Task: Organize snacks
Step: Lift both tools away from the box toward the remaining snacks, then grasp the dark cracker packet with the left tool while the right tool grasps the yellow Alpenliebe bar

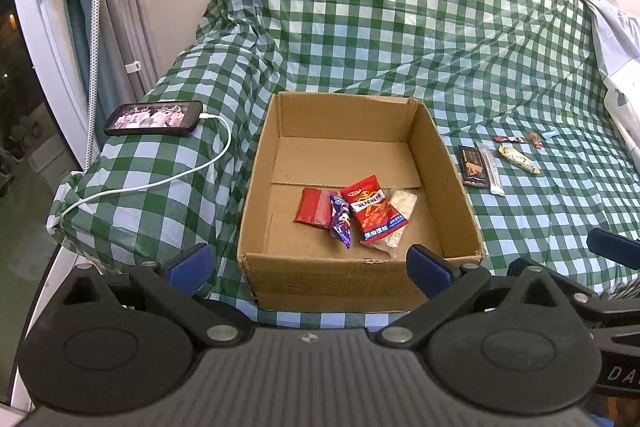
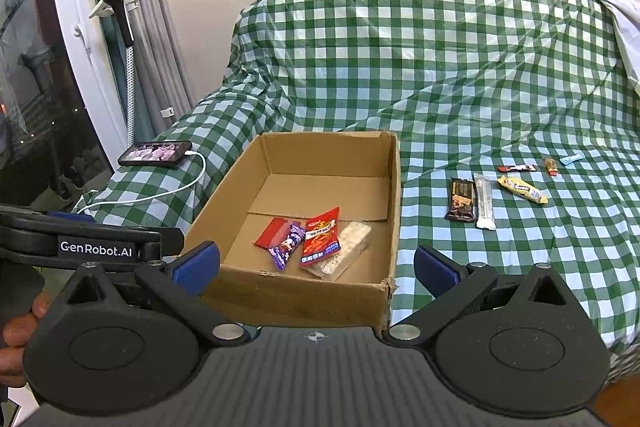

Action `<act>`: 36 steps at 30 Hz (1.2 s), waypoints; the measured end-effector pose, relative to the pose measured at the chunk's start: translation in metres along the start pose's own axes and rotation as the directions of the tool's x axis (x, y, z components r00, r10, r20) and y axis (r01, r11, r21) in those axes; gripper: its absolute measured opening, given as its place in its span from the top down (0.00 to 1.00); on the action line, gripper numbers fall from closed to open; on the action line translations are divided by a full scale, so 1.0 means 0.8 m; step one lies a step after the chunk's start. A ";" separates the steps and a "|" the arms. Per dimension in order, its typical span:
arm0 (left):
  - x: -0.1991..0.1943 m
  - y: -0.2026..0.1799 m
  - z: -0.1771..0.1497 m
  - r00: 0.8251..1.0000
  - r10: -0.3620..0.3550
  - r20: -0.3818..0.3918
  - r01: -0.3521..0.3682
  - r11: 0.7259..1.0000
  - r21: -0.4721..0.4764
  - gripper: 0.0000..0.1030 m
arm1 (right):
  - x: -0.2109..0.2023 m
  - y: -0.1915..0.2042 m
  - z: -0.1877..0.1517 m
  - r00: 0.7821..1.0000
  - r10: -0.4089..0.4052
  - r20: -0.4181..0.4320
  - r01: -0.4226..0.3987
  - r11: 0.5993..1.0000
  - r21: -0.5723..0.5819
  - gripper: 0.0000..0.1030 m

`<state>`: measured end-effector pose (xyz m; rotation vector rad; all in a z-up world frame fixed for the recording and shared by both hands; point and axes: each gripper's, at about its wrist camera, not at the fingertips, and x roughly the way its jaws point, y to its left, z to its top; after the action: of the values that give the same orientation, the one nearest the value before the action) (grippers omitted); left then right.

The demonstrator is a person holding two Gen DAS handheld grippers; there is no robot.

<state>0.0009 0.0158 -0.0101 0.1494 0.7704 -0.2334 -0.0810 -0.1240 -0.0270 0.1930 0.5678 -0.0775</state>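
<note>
Both grippers, left gripper (image 1: 308,269) and right gripper (image 2: 316,267), are hovering at lower frame with jaws spread and empty. Four packets are lying in the cardboard box (image 2: 394,187) at centre; remaining snacks, including the dark chocolate bar (image 2: 461,199), are waiting at right. Judging best: approaching that bar from above, pinching across its narrow width

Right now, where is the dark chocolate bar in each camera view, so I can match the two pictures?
Left wrist view: the chocolate bar lies right of centre on the checked cloth, just right of the box.
Right wrist view: the chocolate bar lies right of centre, again right of the box.
Shared landmark: the white stick pack lies directly to its right in both.
</note>
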 end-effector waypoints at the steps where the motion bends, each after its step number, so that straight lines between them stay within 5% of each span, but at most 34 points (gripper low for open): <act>1: 0.002 -0.002 0.001 1.000 0.000 -0.003 0.000 1.000 0.002 0.00 | 0.001 -0.001 0.000 1.000 0.000 0.000 0.000 1.000 0.001 0.01; 16: 0.032 -0.054 0.049 0.999 -0.035 -0.019 0.036 0.998 0.060 0.00 | 0.016 -0.054 0.002 0.998 -0.054 0.008 0.053 0.993 0.108 0.01; 26: 0.074 -0.152 0.115 0.993 -0.112 -0.025 0.115 0.981 0.156 0.00 | 0.022 -0.149 0.012 0.980 -0.198 0.034 0.187 0.960 0.208 0.01; 36: 0.168 -0.264 0.168 0.989 -0.120 -0.084 0.138 0.956 0.258 0.00 | 0.058 -0.255 0.024 0.951 -0.309 0.012 0.295 0.918 0.264 0.01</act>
<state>0.1290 -0.2381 -0.0199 0.3613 0.8156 -0.4573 -0.0579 -0.3285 -0.0689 0.3567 0.5289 -0.4592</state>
